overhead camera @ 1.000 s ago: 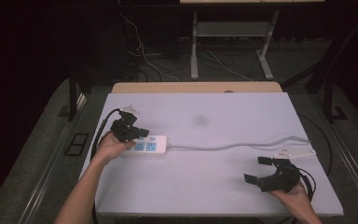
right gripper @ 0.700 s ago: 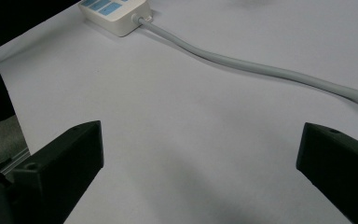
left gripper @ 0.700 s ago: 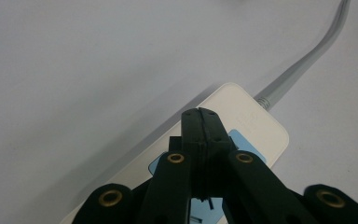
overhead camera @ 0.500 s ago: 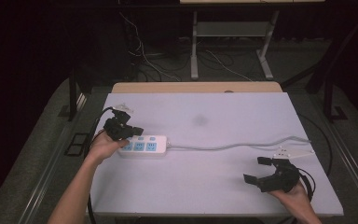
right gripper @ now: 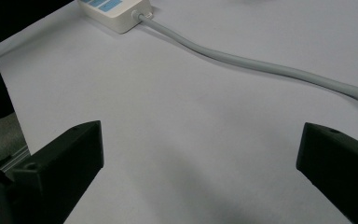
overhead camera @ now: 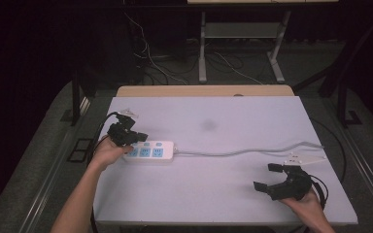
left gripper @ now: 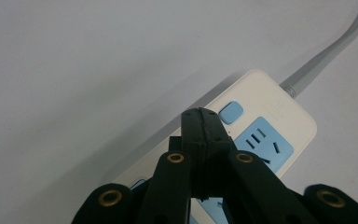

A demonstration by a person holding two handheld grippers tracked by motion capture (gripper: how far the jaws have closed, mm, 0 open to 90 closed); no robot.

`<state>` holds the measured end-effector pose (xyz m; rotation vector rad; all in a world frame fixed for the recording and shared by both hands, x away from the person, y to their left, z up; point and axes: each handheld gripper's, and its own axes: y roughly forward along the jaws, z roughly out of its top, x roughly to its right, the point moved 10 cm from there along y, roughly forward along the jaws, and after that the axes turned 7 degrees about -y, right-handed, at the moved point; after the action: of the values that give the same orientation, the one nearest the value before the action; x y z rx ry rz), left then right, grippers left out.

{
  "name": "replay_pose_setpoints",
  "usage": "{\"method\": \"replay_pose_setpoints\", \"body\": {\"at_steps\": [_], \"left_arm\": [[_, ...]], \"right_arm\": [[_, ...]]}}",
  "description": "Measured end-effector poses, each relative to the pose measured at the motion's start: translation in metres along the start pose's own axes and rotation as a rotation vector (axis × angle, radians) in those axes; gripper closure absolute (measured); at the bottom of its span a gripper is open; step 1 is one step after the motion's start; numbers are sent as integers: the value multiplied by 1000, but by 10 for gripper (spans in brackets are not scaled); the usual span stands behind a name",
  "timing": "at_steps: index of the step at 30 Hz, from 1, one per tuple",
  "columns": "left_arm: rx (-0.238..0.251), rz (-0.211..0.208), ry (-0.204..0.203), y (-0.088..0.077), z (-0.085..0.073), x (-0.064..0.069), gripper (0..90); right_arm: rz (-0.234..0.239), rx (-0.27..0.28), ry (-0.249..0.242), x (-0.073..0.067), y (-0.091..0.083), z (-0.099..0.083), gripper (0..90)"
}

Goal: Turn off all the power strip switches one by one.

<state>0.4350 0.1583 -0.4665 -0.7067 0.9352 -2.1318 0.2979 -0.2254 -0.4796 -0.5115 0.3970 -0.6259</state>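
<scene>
Left gripper view shows your left gripper (left gripper: 200,114), jaws pressed together, over a white power strip (left gripper: 265,100) with blue sockets and a blue button. It lies near the table's (overhead camera: 223,194) left edge; your right gripper (overhead camera: 272,177) rests near the right front corner, jaws wide apart.

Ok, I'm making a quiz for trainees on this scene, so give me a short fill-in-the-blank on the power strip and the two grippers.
1. The jaws of the left gripper are ____, their tip over the power strip.
2. The jaws of the right gripper stand ____, with bare table between them.
3. The buttons and socket faces on the power strip are coloured ____.
4. The grey cable runs from the power strip's end toward the table's ____ edge in the high view.

Missing words: shut; open; blue; right
</scene>
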Motion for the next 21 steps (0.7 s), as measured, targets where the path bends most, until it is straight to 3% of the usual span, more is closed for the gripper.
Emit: {"method": "replay_pose_setpoints", "body": {"at_steps": [21], "left_arm": [[-34,1,-13,16,-9,-5,892]], "right_arm": [[1,-10,-8,-1,1,-2,2]]}}
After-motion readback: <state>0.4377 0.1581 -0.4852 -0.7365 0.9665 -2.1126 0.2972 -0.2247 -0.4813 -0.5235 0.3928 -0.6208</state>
